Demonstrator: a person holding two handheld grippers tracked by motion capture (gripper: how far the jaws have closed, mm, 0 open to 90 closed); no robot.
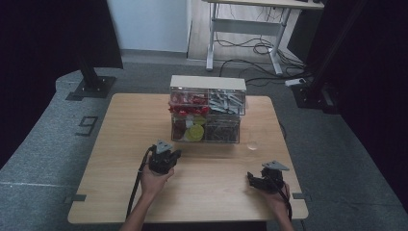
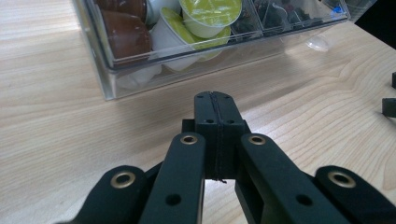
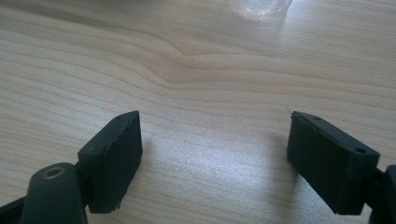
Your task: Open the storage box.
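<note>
A clear two-tier organiser box (image 1: pixel 207 109) stands at the back middle of the wooden table (image 1: pixel 120 125). Its lower left bin (image 2: pixel 140 70) holds brown, white and yellow-green capsules (image 2: pixel 210 11). My left gripper (image 1: pixel 164 159) hovers just in front of that bin, jaws pressed together with nothing between them (image 2: pixel 215 109). My right gripper (image 1: pixel 262 179) rests near the front right of the table, jaws wide apart (image 3: pixel 212 154) over bare wood. A small clear cup (image 1: pixel 252 143) stands right of the box, ahead of the right gripper (image 3: pixel 259 7).
The upper bins hold red pieces (image 1: pixel 188 102) and grey pieces (image 1: pixel 226 101); the lower right bin (image 1: pixel 221 130) holds dark items. Black cables trail from both grippers over the front edge. Grey carpet surrounds the table; a desk frame (image 1: pixel 245 33) stands beyond.
</note>
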